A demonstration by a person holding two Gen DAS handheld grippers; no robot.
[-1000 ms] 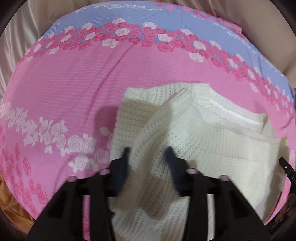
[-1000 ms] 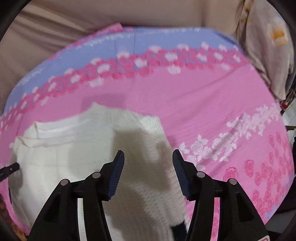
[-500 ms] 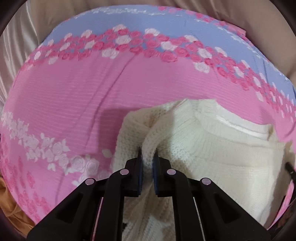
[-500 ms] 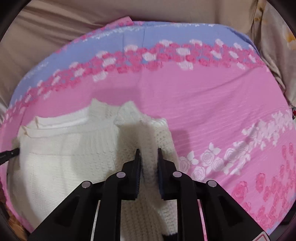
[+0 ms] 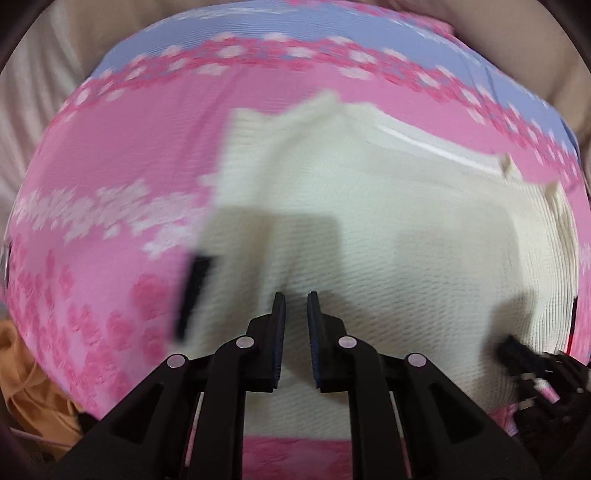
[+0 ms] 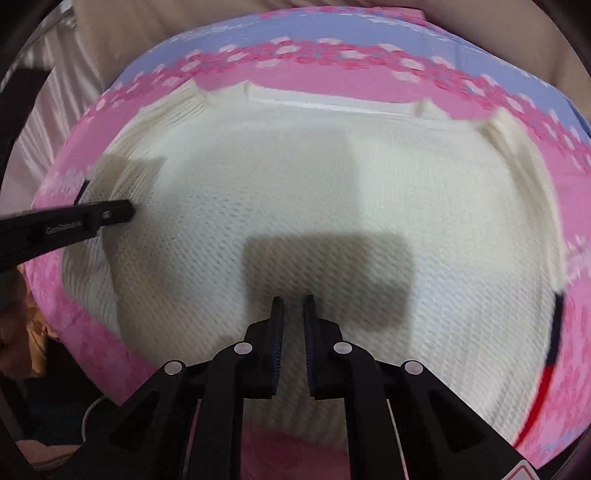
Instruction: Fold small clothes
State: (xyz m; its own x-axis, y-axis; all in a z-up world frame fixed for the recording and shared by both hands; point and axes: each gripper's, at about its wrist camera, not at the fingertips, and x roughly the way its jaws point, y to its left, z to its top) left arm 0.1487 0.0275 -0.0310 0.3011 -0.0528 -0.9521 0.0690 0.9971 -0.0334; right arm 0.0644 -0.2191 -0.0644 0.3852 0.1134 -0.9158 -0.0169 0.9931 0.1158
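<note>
A white knit sweater (image 5: 388, 206) lies spread on the pink rose-print bedsheet (image 5: 110, 166). My left gripper (image 5: 295, 299) is over the sweater's lower middle, its jaws pinched on a raised ridge of the knit. A black cuff band (image 5: 192, 291) shows at the sweater's left edge. In the right wrist view the same sweater (image 6: 295, 177) fills the frame, and my right gripper (image 6: 293, 308) is shut on its knit near the front. The left gripper (image 6: 92, 218) reaches in from the left. A black and red trim band (image 6: 554, 332) runs along the right edge. Both views are blurred.
The sheet has a blue band with roses (image 6: 369, 33) at the far side. Beige fabric (image 5: 33, 110) surrounds the bed. An orange cloth (image 5: 29, 369) lies bunched at the lower left, off the sheet's edge.
Both grippers stood open a second ago, then shut on folds at the sweater's two sides. Now they have swung inward over the sweater, which fills more of each view.
</note>
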